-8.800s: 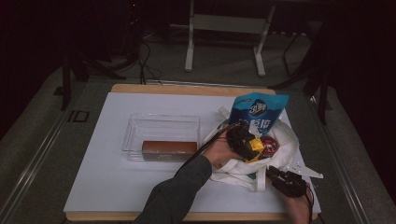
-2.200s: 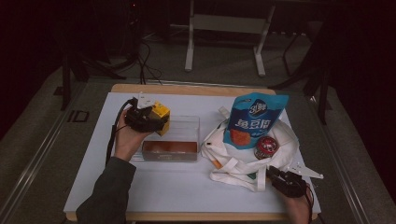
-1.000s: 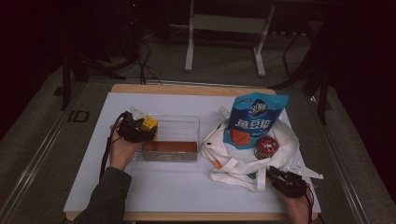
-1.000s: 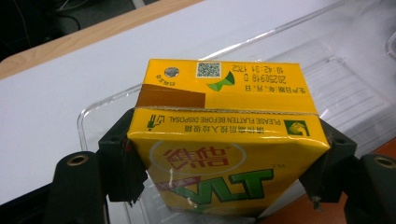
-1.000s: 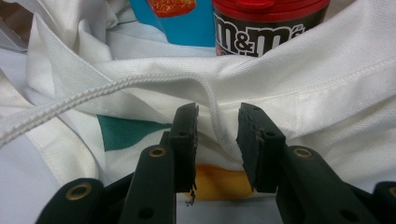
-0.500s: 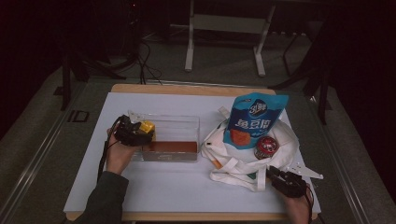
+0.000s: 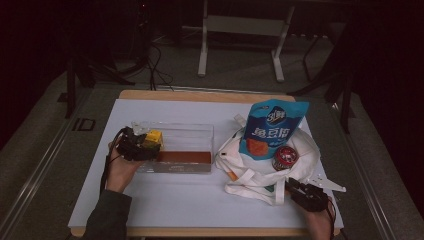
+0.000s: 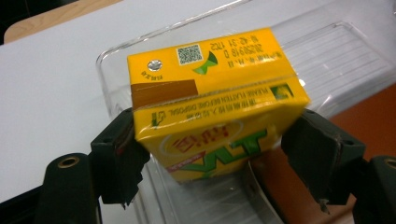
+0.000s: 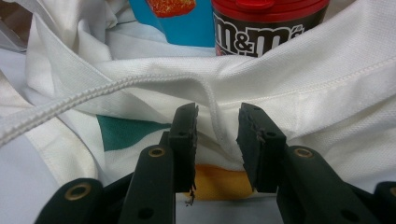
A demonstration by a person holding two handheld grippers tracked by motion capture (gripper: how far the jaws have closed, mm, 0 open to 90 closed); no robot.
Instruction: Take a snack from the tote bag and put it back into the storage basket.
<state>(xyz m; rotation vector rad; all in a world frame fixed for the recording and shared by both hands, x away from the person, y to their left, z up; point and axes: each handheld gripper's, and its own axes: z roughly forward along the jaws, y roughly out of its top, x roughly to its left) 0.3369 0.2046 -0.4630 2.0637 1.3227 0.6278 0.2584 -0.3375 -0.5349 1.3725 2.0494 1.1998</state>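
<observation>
Over the left end of the clear tray (image 7: pixel 172 131), the left gripper (image 7: pixel 145 146) held the yellow drink carton (image 8: pixel 212 100) pinched between its jaws, having carried it there from the white tote bag (image 7: pixel 260 172) and lowered it toward the tray; release seemed the next step. Beside the bag, the right gripper (image 9: pixel 217 135) kept its place, jaws part-closed around a fold of its cloth

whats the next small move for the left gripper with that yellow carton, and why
Probably lower it and open the jaws: the left gripper grips the yellow drink carton over the clear plastic tray, beside the brown box lying inside.
</observation>
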